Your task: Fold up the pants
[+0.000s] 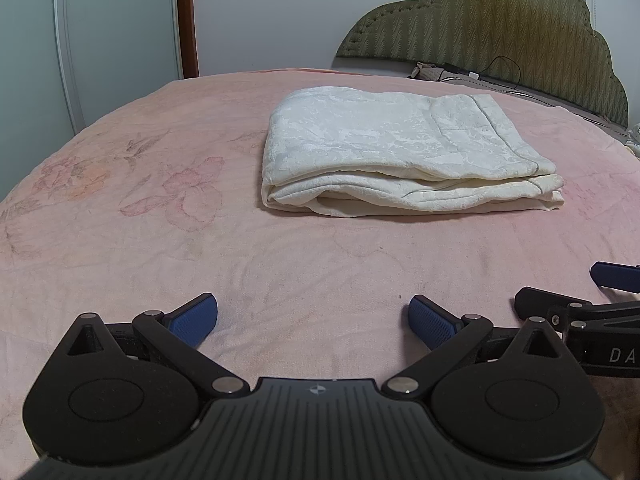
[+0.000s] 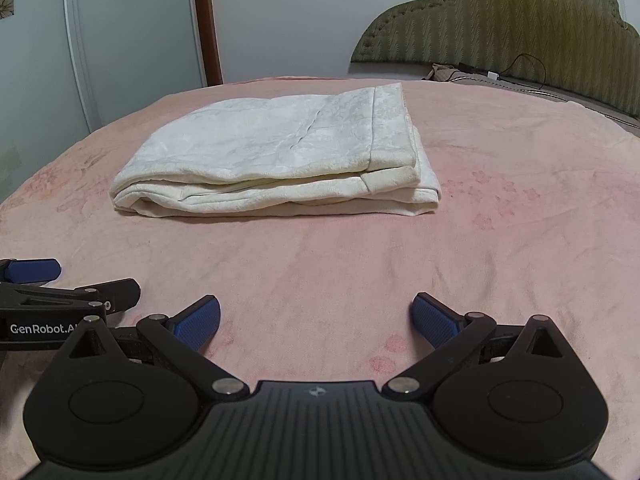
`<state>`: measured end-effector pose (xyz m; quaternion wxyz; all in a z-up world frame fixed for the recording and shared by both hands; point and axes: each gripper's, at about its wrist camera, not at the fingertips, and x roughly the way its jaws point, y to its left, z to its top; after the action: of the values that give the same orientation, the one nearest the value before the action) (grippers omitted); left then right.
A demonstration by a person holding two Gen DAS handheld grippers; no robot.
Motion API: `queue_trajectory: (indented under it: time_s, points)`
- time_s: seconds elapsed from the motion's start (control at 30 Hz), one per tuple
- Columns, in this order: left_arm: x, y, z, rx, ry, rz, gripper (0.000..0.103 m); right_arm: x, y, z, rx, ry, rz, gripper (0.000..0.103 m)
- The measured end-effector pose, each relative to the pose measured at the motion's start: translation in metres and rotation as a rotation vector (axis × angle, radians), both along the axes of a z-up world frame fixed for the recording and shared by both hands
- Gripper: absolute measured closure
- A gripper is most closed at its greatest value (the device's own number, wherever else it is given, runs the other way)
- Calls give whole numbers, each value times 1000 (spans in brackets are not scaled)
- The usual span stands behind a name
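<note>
The cream-white pants lie folded into a thick rectangular stack on the pink bed cover; the right wrist view shows the same pants with the waistband end at the right. My left gripper hovers low over the cover, well short of the stack, open with nothing between its blue pads. Beside it, my right gripper is also open and empty. Each gripper shows at the edge of the other's view: the right gripper and the left gripper.
An olive padded headboard stands at the back right, with a black cable and charger at its foot. A white wardrobe door and a brown door frame stand at the back left. Bare pink cover lies around the stack.
</note>
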<state>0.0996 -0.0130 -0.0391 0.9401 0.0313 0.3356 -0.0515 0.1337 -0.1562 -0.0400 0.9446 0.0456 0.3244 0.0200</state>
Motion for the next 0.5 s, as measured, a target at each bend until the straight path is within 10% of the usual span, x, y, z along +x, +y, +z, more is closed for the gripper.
queue_trajectory:
  time_s: [0.5]
  points:
    - [0,0,0,0,0,0,0,0,-1,0,-1,2,1,0]
